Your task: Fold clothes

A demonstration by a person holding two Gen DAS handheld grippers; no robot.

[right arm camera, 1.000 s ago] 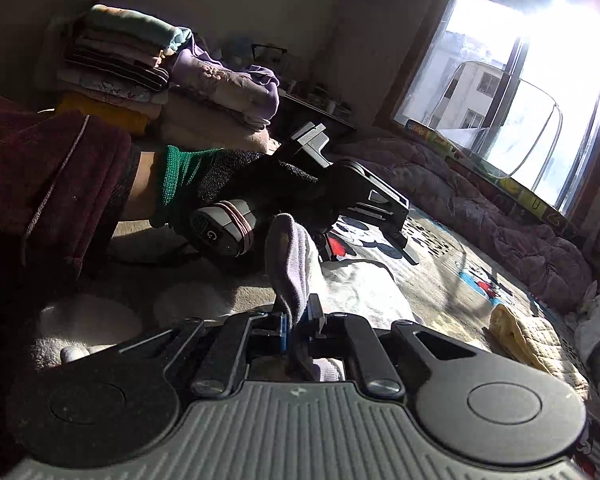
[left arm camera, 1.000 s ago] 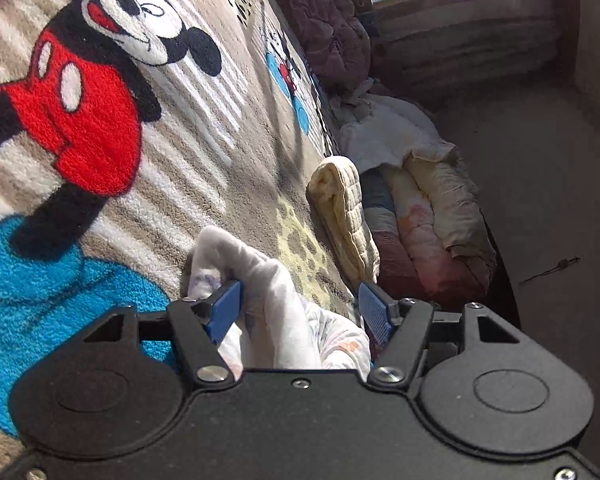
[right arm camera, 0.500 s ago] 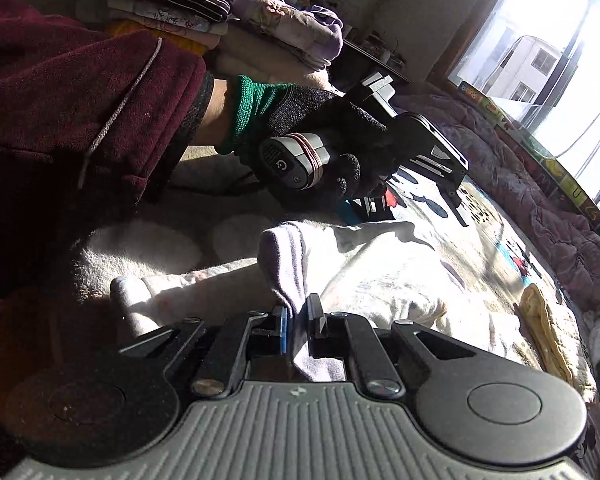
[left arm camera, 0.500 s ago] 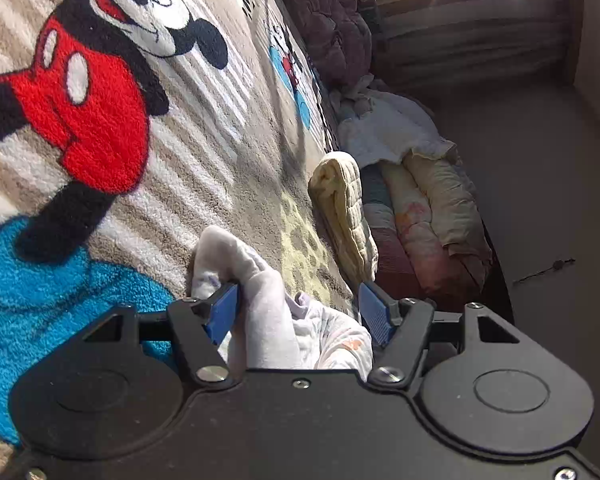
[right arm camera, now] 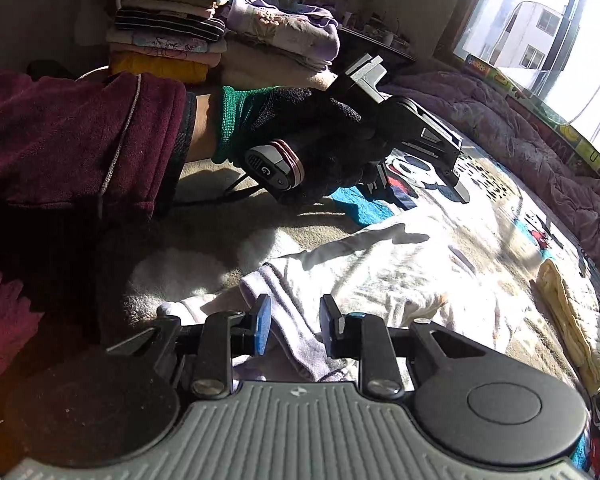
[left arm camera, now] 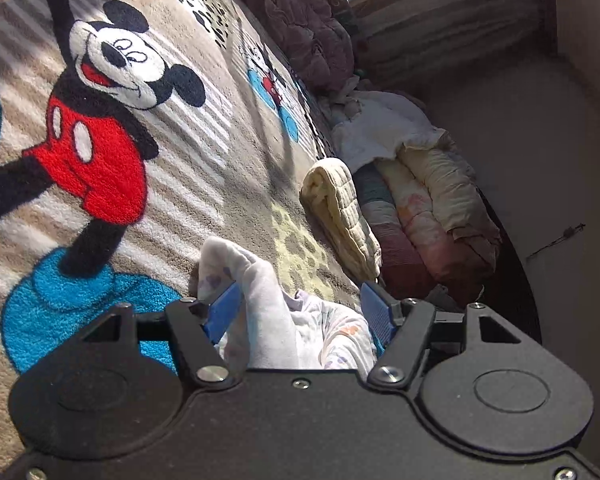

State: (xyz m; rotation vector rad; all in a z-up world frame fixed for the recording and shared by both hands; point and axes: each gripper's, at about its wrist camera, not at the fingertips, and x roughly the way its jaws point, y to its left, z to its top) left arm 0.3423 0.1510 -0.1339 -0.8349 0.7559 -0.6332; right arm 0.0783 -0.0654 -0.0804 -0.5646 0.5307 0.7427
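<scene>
Releasing a finished fold is the step in hand, as far as the frames allow a judgement. The right gripper (right arm camera: 291, 328) has just been opening its jaws; they now stand apart, with a purple-lined edge of the pale, white printed garment (right arm camera: 384, 276) lying loose between the blue pads and no pad pressing it. The left gripper (left arm camera: 300, 312) has its jaws spread wide as well, a bunched hump of the same soft cloth rising between them, touching the left pad but not clamped. The garment lies spread on the plush beige blanket with a cartoon-mouse print (left arm camera: 148, 152), near the blanket's right edge. The gloved left hand (right arm camera: 332, 160), in a maroon sleeve (right arm camera: 72, 140), holds its tool just above the blanket beyond the cloth.

Next, both tools probably need to draw clear without dragging the cloth, then find 2 fresh corners or an edge for another fold; loose fabric snagging on a pad is the risk.

Around it, a rolled cream quilted cloth (left arm camera: 340, 212) sits at the blanket's right edge, a stack of folded clothes (right arm camera: 168, 20) stands against the far wall, and a bright window (right arm camera: 540, 28) floods the room.
</scene>
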